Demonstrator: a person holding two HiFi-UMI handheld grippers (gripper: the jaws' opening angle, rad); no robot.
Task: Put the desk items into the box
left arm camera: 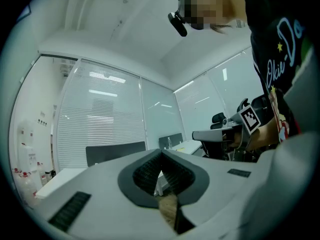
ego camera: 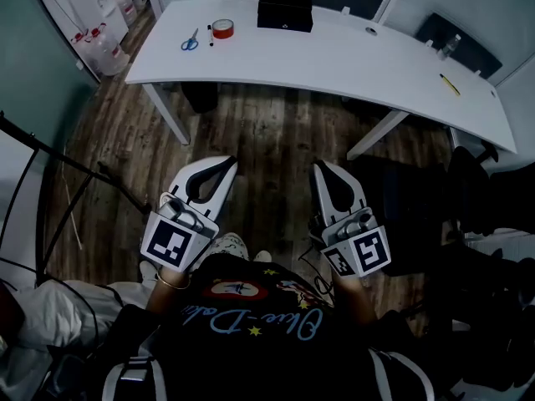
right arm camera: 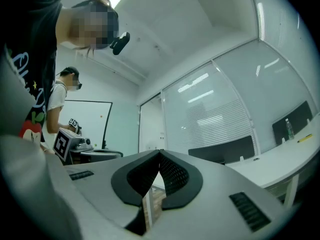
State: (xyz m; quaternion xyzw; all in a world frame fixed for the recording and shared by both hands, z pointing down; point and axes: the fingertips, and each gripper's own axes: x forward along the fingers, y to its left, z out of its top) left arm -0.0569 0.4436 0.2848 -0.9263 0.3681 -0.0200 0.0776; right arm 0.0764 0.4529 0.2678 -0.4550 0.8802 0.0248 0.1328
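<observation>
The white desk point(ego camera: 351, 61) stands far ahead of me across the wooden floor. On it lie blue scissors point(ego camera: 190, 42), a black marker point(ego camera: 210, 34), a red tape roll point(ego camera: 222, 28), a black box point(ego camera: 285, 12) and a yellow pencil point(ego camera: 450, 84). My left gripper point(ego camera: 231, 163) and right gripper point(ego camera: 318, 167) are held side by side near my body, well short of the desk. Both are shut with nothing in them. In the left gripper view the jaws point(left arm camera: 161, 153) meet at their tips. The right gripper view shows its jaws point(right arm camera: 160, 151) meeting the same way.
A black office chair point(ego camera: 418, 211) stands at the right, beside the desk's leg point(ego camera: 376, 134). White containers point(ego camera: 100, 23) sit on the floor at the far left. Black stand legs and cables point(ego camera: 58, 174) cross the floor at my left. Another person point(right arm camera: 62, 101) stands behind.
</observation>
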